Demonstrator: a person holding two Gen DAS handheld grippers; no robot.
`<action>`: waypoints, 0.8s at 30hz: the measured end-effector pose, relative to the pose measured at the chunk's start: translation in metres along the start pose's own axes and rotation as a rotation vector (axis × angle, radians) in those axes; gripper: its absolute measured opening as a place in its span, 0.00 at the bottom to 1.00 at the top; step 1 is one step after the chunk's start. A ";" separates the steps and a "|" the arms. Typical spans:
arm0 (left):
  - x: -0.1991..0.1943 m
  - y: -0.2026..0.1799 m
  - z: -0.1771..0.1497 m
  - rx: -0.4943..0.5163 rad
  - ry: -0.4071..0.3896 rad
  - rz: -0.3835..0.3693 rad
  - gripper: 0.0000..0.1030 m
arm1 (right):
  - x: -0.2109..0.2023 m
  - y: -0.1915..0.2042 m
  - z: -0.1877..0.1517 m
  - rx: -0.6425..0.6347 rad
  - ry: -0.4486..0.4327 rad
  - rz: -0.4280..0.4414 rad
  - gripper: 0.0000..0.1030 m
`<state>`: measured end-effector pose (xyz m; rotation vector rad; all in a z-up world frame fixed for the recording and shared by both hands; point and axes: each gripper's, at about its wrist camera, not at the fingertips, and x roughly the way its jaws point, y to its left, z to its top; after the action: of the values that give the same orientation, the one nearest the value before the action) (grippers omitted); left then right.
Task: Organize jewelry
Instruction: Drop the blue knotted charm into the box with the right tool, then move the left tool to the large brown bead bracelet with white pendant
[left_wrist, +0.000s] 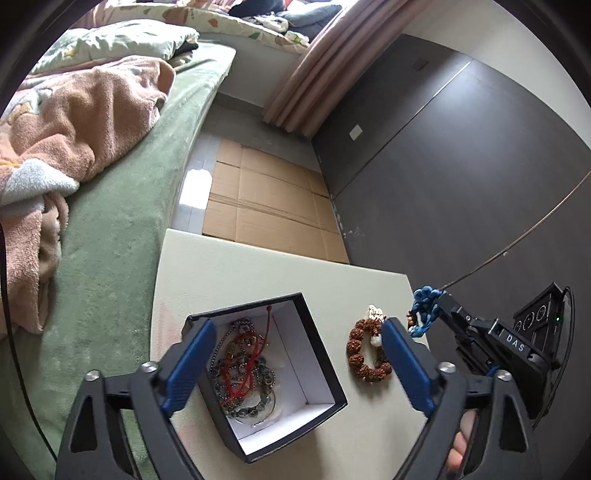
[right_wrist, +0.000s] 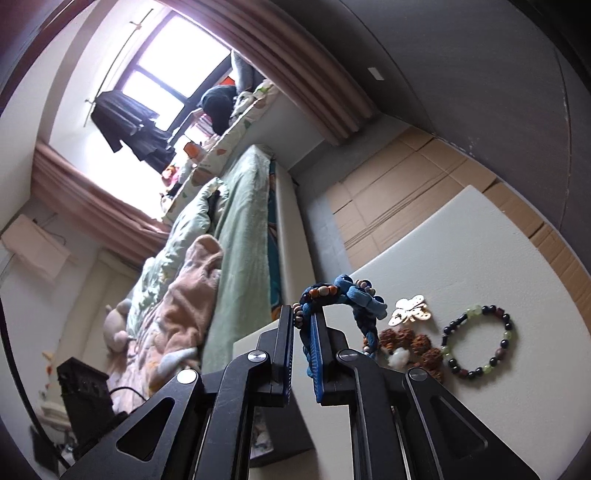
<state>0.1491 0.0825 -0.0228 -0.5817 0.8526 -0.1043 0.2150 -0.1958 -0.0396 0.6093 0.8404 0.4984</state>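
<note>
Left wrist view: the left gripper hangs with jaws spread wide and empty over the black square box with a white lining, which stands at the near left edge of the white foam board and holds tangled bracelets. The right gripper, jaws pressed together, pinches the blue knotted cord bracelet with wooden beads clear of the board. Judged light, limp and snag-prone; grip it across the cord, not the beads. A brown rough-seed bracelet lies beside the box; a dark-and-green bead bracelet lies toward the right edge.
</note>
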 end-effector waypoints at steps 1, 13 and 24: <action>-0.004 0.001 0.000 0.000 -0.010 0.002 0.90 | 0.001 0.006 -0.004 -0.014 0.010 0.017 0.10; -0.045 0.027 -0.004 -0.056 -0.095 0.060 0.90 | 0.024 0.074 -0.055 -0.156 0.119 0.212 0.10; -0.060 0.026 -0.016 -0.058 -0.115 0.072 0.90 | 0.054 0.069 -0.082 -0.153 0.295 0.174 0.64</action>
<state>0.0938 0.1160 -0.0042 -0.6048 0.7657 0.0199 0.1686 -0.0880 -0.0652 0.4760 1.0216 0.8176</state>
